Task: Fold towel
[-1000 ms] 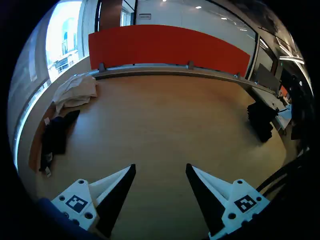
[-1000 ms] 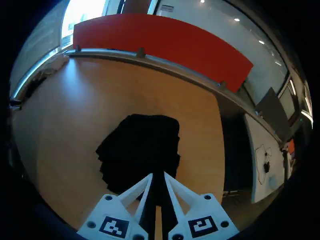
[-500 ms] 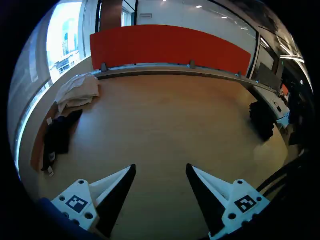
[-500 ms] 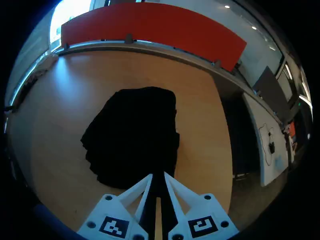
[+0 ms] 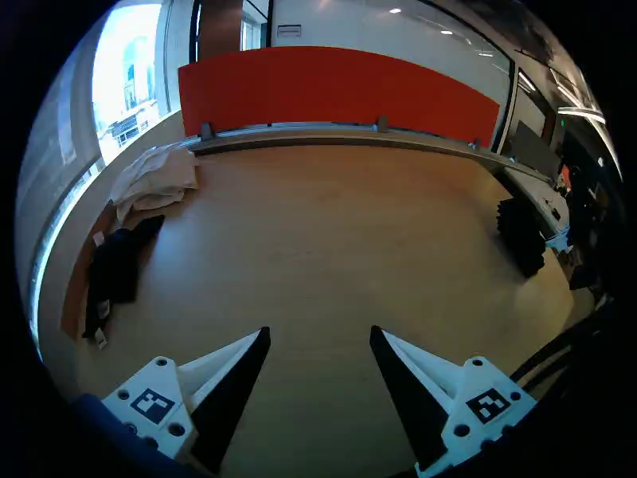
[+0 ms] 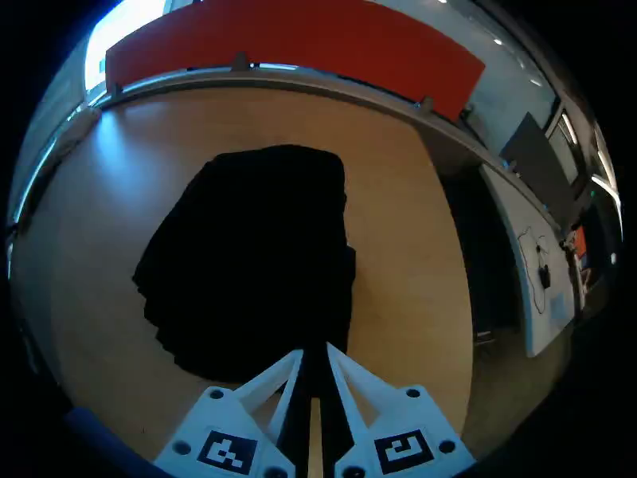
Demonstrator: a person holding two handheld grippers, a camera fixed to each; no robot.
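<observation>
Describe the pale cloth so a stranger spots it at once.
In the left gripper view, a red panel backs the wooden table. Near its left end, by the window, lies the crumpled pale cloth. The black cloth beside it is far darker.

Bright window (image 5: 127, 88) glare — dim interior, fisheye-warped edges

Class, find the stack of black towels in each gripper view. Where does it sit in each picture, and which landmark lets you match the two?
Left gripper view: the stack of black towels sits small at the right edge of the wooden table.
Right gripper view: it lies large in the middle, just ahead of the right tongs.
Shared landmark: the red partition along the table's far edge.
</observation>
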